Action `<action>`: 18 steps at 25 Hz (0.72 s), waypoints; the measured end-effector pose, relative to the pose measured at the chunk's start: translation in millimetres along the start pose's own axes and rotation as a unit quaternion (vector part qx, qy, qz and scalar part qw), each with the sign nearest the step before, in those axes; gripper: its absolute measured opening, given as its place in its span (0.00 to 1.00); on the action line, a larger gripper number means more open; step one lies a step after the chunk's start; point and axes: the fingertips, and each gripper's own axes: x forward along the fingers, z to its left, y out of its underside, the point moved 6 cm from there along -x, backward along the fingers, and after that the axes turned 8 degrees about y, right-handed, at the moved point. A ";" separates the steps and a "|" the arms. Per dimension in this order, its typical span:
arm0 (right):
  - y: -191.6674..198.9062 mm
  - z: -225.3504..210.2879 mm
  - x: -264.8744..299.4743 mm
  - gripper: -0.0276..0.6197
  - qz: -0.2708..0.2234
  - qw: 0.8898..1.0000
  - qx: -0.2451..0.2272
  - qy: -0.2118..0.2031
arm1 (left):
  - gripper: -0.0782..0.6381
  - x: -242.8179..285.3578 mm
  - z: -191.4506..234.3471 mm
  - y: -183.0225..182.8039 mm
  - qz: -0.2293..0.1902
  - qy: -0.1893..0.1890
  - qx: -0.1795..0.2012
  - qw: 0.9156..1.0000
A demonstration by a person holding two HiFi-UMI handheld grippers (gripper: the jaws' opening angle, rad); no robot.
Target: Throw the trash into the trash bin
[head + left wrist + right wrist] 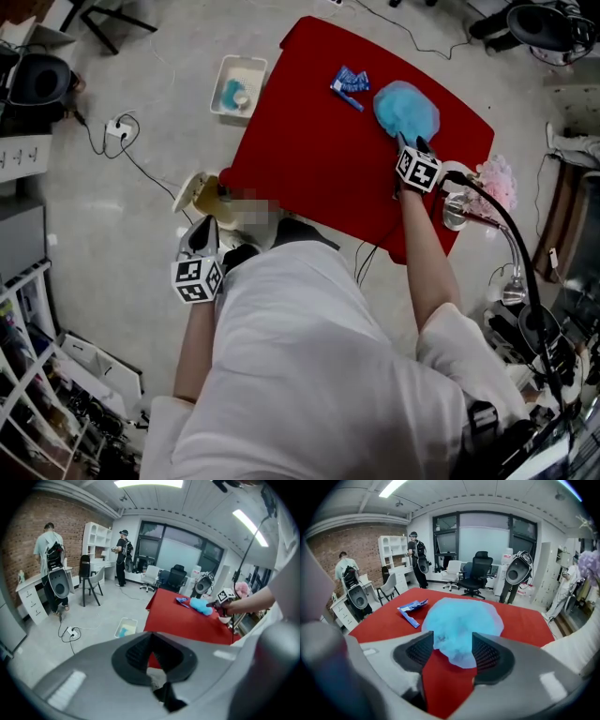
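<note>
A fluffy light-blue cap (407, 111) (459, 620) lies on the red table (319, 159), with a blue wrapper (350, 85) (411, 609) a little to its left. My right gripper (412, 142) (451, 651) is at the cap's near edge, jaws open, the cap's edge between them and the pads not pressing on it. My left gripper (202, 232) (150, 654) hangs off the table's left corner with its jaws together and nothing in them. Just beyond it on the floor is a small white-lidded bin (200, 192) with a yellowish inside. A white tub (239, 86) (125, 627) holding blue scraps stands farther along the floor.
Pink flowers in a glass vase (492, 186) and a black gooseneck cable (511, 239) stand at the table's right corner. A power strip with cords (117, 129) lies on the floor at the left. Shelves crowd the lower left. Two people (49, 559) stand at desks far back.
</note>
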 end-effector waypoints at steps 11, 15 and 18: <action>30.5 -11.2 52.6 0.42 0.111 0.993 -0.015 0.020 | 0.12 13.4 -2.4 2.4 0.022 -0.009 -0.011 1.000; 32.2 -11.8 56.3 0.12 0.118 0.992 -0.021 0.026 | 0.12 18.3 -3.3 4.6 0.027 -0.010 -0.015 0.999; 32.4 -9.6 53.1 0.06 0.114 0.993 -0.019 0.018 | 0.11 21.1 -3.3 4.9 0.027 -0.009 -0.015 0.999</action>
